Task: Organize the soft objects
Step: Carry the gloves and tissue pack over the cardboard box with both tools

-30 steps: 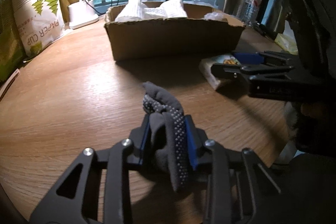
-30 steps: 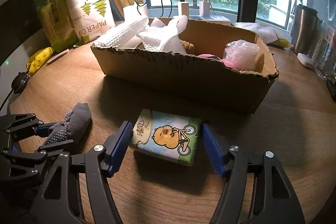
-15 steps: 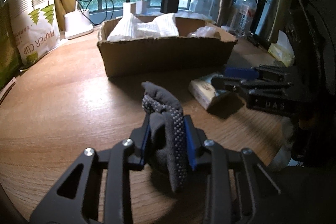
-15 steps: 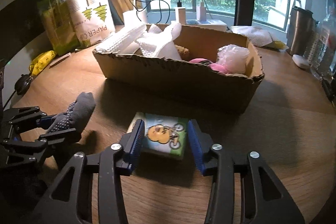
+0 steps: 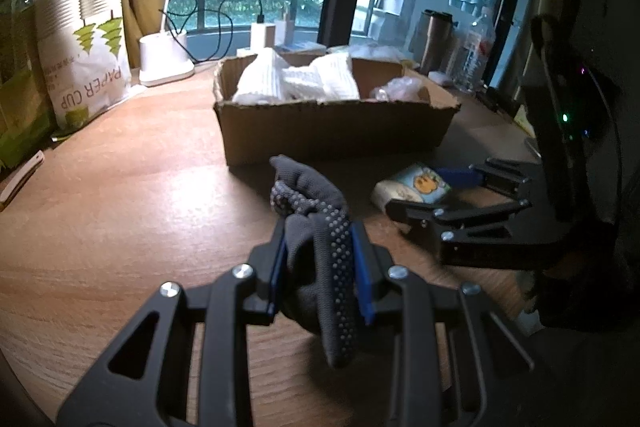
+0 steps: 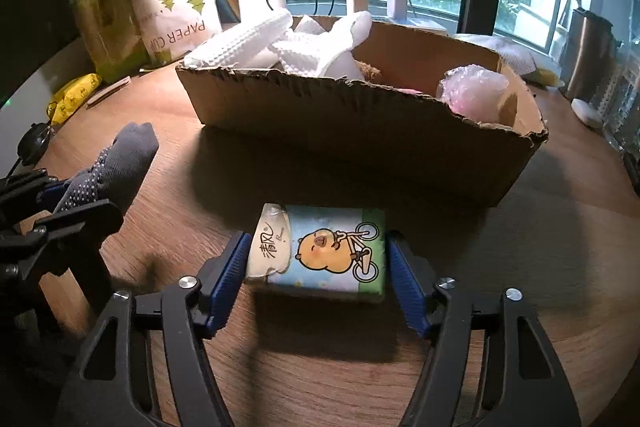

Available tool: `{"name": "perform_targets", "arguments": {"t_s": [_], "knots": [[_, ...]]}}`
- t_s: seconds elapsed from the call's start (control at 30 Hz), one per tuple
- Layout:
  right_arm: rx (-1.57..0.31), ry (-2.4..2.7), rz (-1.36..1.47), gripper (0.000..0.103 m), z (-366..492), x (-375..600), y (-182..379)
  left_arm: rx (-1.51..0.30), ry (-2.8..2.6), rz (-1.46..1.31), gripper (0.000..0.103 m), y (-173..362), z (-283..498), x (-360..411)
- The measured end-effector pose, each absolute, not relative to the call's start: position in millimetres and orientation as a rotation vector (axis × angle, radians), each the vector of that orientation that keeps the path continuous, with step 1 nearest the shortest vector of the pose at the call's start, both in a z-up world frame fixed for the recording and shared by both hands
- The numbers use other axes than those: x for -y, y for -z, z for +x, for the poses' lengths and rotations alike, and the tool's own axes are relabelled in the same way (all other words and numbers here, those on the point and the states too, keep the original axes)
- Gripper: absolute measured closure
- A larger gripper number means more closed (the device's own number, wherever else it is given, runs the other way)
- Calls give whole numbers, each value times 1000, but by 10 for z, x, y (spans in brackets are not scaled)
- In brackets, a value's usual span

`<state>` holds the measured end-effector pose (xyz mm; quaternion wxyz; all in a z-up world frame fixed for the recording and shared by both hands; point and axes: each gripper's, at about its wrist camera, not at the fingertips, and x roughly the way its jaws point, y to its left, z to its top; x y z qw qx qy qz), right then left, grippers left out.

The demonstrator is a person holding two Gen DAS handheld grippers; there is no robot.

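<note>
A grey dotted sock (image 5: 308, 187) is bunched between the blue pads of my left gripper (image 5: 318, 227), which is shut on it just above the wooden table; the sock (image 6: 124, 155) also shows at the left of the right wrist view. A tissue pack (image 6: 320, 251) printed with a cartoon bear lies in front of the cardboard box (image 6: 360, 131). My right gripper (image 6: 318, 259) straddles the pack, its jaws opening, the pads level with the pack's two ends. The box (image 5: 332, 131) holds white waffle cloths (image 6: 256, 39) and a crinkled plastic bundle (image 6: 472, 91).
A paper-cup sleeve (image 6: 176, 11) and green packets (image 6: 104, 23) stand at the back left, with a white lamp base (image 5: 164, 61) and charger cables behind the box. A steel tumbler (image 6: 588, 51) and bottles (image 5: 476, 55) stand at the back right. Bare wood (image 5: 120, 211) lies left of the sock.
My right gripper's jaws closed in on the tissue pack, then spread wide again around it. The left gripper kept its grip on the sock and tilted slightly.
</note>
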<state>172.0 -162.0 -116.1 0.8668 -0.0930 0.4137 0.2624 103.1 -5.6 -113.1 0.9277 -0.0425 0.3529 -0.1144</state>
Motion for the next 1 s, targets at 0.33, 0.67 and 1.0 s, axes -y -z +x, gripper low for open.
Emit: {"name": "perform_targets", "arguments": {"t_s": [0.33,0.67,1.0], "knots": [[-806,-549,-167,34,1661,1796,964,-694,250,-90,73,1007,1138,114],[-725,-504,-123,34,1646,2113,697,-655,276,-88,73,829,1287,263],[-676,-470,-95,34,1706,2338,540,-622,304,-59,73,675,1441,459]]}}
